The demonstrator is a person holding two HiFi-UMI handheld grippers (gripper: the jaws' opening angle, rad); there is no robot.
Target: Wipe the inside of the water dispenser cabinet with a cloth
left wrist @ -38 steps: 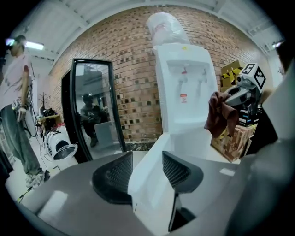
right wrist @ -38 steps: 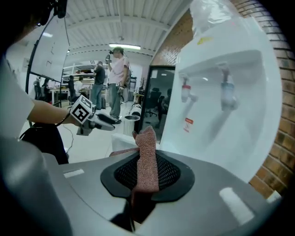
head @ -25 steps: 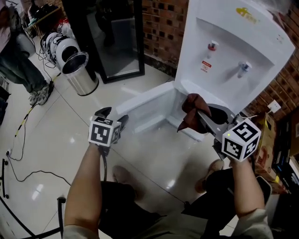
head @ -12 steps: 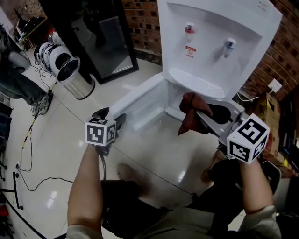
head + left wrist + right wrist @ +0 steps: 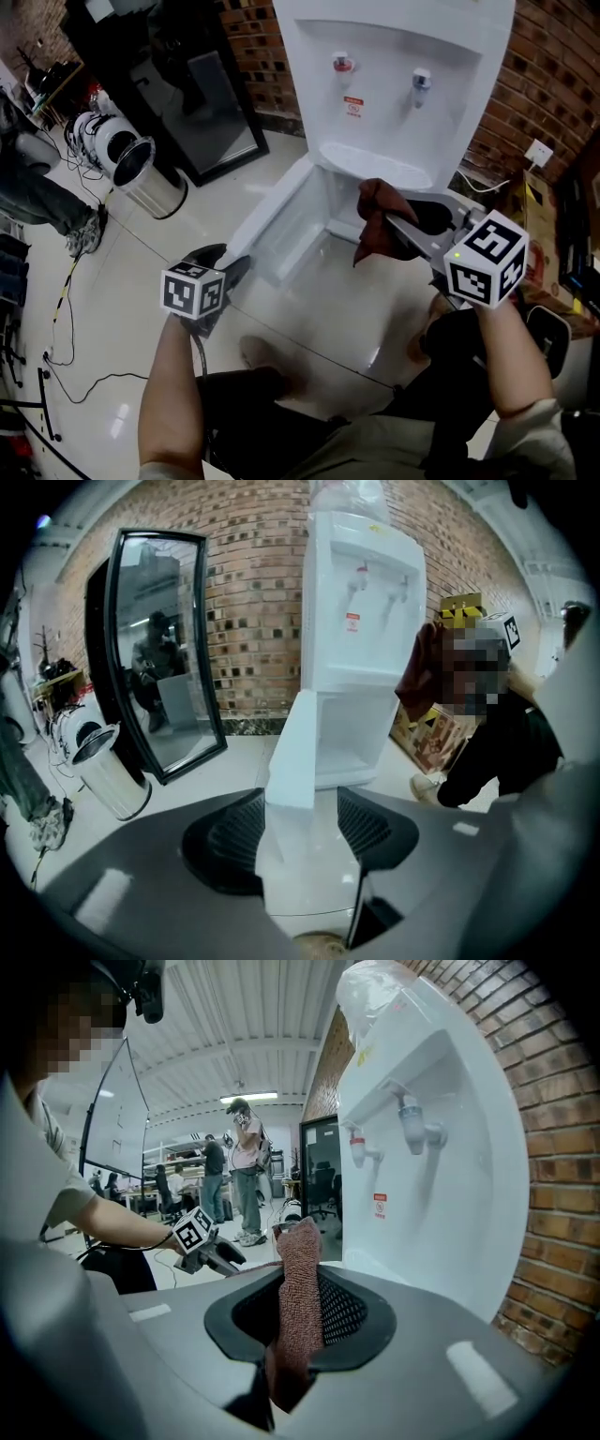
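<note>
The white water dispenser (image 5: 394, 75) stands against a brick wall with its lower cabinet (image 5: 342, 211) open. The cabinet door (image 5: 281, 220) is swung out to the left. My left gripper (image 5: 230, 258) is at the door's free edge. In the left gripper view the door (image 5: 289, 761) edge runs between the jaws of that gripper (image 5: 300, 832); they are closing, with a gap still on the right side. My right gripper (image 5: 392, 225) is shut on a red-brown cloth (image 5: 372, 239) in front of the cabinet opening. The cloth (image 5: 300, 1279) hangs through the jaws.
A steel bin (image 5: 141, 173) and a black-framed mirror (image 5: 202, 103) stand to the left on the glossy floor. Cables (image 5: 56, 309) lie at the far left. A cardboard box (image 5: 534, 211) and a wall socket (image 5: 537, 152) are right of the dispenser. People stand in the background.
The head view has swung so the dispenser sits more centred. My left gripper has come up to the door's free edge. The right gripper still carries the cloth near the opening.
</note>
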